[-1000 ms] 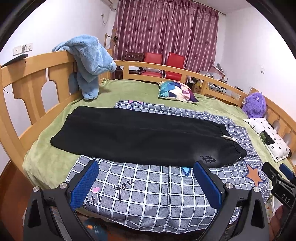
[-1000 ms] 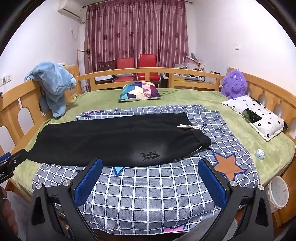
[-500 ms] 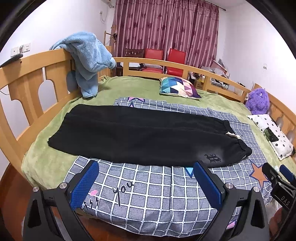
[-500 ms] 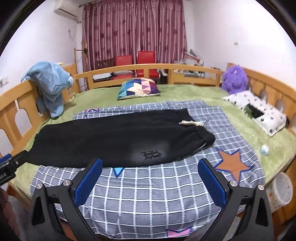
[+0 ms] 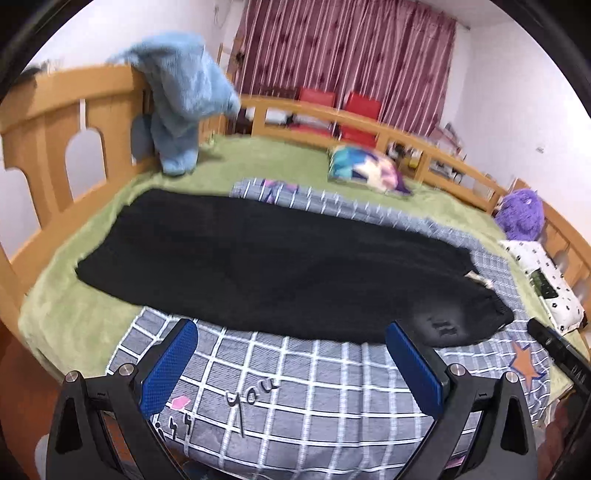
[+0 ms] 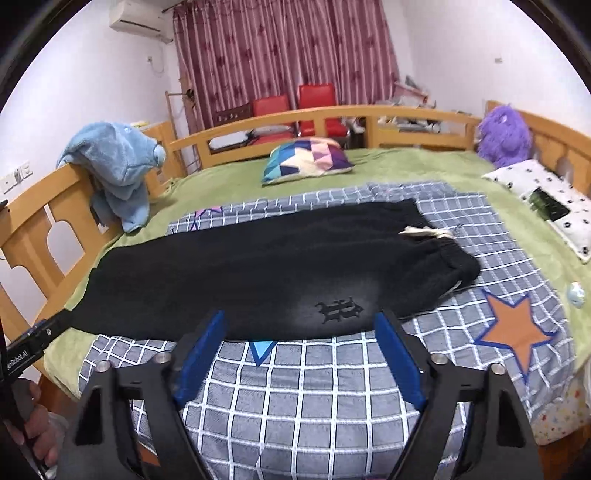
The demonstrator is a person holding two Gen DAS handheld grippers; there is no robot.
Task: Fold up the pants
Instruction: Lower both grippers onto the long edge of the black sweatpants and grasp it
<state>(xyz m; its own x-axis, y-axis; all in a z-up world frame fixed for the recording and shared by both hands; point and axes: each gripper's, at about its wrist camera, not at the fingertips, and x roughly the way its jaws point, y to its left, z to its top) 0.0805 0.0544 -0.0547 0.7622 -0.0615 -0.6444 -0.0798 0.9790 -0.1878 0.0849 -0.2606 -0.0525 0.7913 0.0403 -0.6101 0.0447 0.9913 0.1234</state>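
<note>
Only right view shows the air conditioner [image 6: 142, 18]

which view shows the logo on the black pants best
The right wrist view. The logo on the black pants sits sharp, just beyond the right gripper, whose jaws are closing with nothing between them. In the left wrist view the logo is a small, blurred mark.

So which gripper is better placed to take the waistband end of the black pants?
Probably the right gripper: its closing, empty jaws face the black pants near the waistband. The left gripper faces the leg part.
</note>
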